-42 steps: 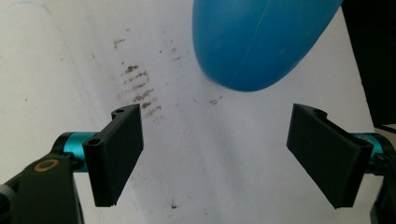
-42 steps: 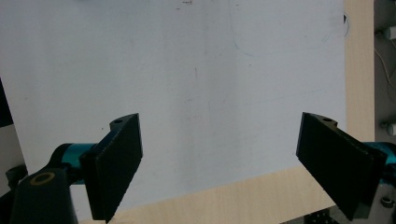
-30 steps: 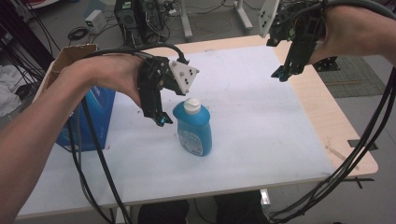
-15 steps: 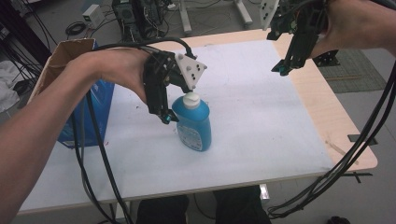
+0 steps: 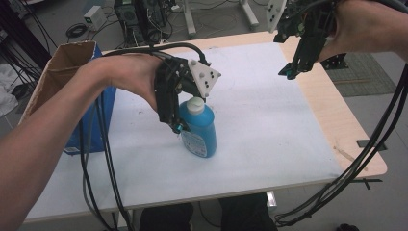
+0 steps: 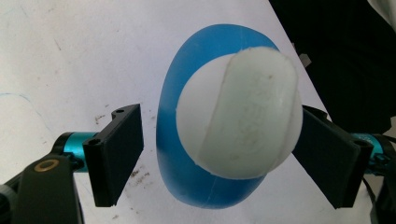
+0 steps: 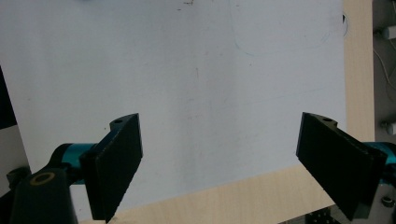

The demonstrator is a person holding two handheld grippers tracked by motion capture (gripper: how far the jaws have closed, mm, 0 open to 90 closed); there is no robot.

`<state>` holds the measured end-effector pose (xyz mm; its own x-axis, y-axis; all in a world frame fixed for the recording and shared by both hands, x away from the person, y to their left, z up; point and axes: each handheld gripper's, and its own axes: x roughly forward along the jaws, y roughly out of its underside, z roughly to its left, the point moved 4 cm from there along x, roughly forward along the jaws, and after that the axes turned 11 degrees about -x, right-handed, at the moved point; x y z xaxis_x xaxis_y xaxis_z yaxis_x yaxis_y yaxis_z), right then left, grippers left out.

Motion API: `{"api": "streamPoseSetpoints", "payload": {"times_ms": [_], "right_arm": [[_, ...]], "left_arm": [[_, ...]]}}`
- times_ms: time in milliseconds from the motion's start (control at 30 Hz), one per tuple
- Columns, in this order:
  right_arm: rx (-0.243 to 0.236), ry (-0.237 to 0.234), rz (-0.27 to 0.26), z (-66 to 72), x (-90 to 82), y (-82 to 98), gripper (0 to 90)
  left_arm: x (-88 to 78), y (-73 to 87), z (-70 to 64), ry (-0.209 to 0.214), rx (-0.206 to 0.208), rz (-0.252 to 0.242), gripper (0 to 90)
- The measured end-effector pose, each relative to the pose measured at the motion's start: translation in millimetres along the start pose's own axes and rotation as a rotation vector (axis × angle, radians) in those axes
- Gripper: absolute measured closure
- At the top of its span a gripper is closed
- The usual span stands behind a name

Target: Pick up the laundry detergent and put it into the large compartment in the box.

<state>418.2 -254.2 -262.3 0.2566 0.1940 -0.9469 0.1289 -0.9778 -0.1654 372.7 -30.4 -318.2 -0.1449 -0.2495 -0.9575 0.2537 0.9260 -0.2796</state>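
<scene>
Upright near the front-middle of the white-topped desk (image 5: 269, 120): blue plastic bottle with a round white cap (image 5: 198, 127). Long axis vertical, cap pointing up; in the left gripper view, seen end-on from above, with an oval body wider than the cap. Printed label facing the near edge.

Left tongs (image 6: 219, 154) lowered over the bottle from above, spread wide, one jaw on either side of the cap; left jaw clearly apart from it, right jaw at or just beside the cap's edge, contact not certain. Nothing gripped yet.

Handling, as a judgement: rigid but smooth plastic, likely slippery; weight dependent on fill, which cannot be told. Best hold probably across the narrow neck or shoulder below the cap, jaws flat against the sides.

Beside the desk at left: open cardboard-and-blue box (image 5: 72, 96).

Farther off, above the far right corner: right tongs (image 7: 219, 163), wide apart, empty, pointing down at bare desk surface.
</scene>
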Motion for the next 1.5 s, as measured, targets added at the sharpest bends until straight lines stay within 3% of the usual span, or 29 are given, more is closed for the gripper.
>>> {"api": "streamPoseSetpoints", "payload": {"times_ms": [1500], "right_arm": [[0.016, 0.008, 0.01, 2.2, -2.0, 6.0, 13.7]], "left_arm": [[-1.0, -4.1, -2.1, -0.011, 0.021, -0.003, 35.4]]}}
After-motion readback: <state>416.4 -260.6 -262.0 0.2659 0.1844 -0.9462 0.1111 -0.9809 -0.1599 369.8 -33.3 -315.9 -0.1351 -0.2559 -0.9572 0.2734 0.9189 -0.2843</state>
